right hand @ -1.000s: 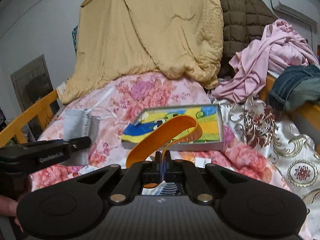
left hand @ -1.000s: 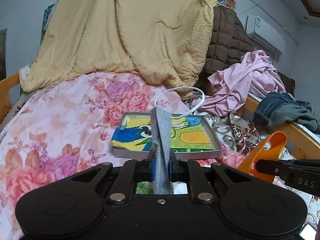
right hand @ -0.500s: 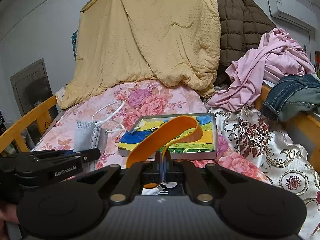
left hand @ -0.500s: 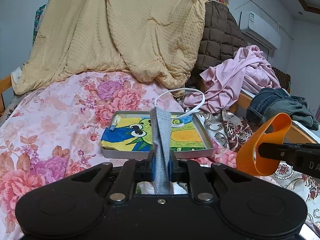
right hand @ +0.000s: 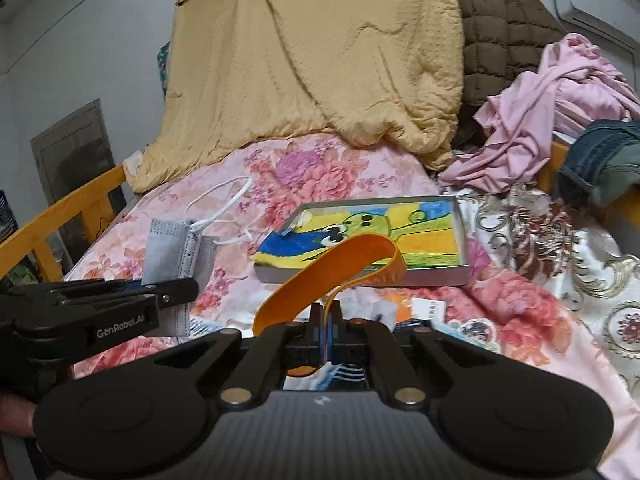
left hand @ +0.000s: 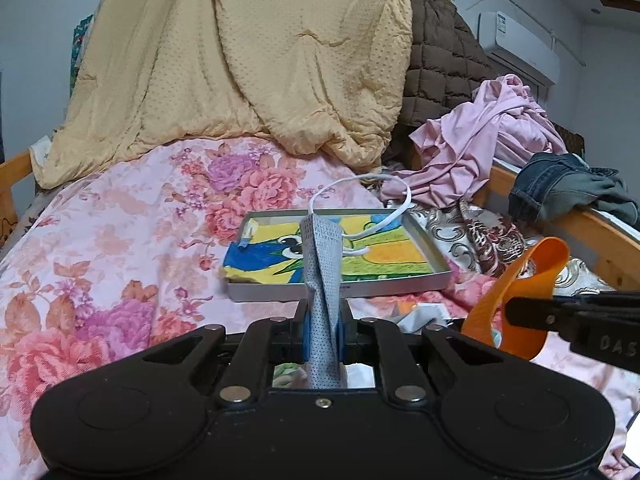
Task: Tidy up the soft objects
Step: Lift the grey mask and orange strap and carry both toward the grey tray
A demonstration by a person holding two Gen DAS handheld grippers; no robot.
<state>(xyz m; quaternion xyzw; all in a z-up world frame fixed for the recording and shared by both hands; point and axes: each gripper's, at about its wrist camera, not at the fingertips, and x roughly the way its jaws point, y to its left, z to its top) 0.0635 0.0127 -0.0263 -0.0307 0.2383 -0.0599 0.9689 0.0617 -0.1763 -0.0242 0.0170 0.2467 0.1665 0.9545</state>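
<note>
My left gripper (left hand: 322,326) is shut on a folded grey face mask (left hand: 323,264) that stands up from the jaws, its white ear loops (left hand: 368,196) arching above. From the right wrist view the same mask (right hand: 176,252) sticks up out of the left gripper (right hand: 188,292) at the left. My right gripper (right hand: 325,330) is shut on an orange rubber band (right hand: 340,268) that curls up and forward; this orange band (left hand: 516,292) also shows at the right of the left wrist view. Both hang above the floral bedspread, short of a shallow grey tray (left hand: 436,280) with a bright cartoon lining.
A yellow quilt (left hand: 248,64) is piled at the back, with a brown padded jacket (left hand: 444,56), pink clothes (left hand: 488,140) and jeans (left hand: 560,188) to the right. Wooden bed rails (right hand: 72,200) run along both sides. Loose papers (right hand: 428,312) lie on the bedspread (left hand: 100,240) before the tray.
Both grippers have sunk a little toward the bed, still holding the mask and the orange band. The tray sits higher in both views now.
</note>
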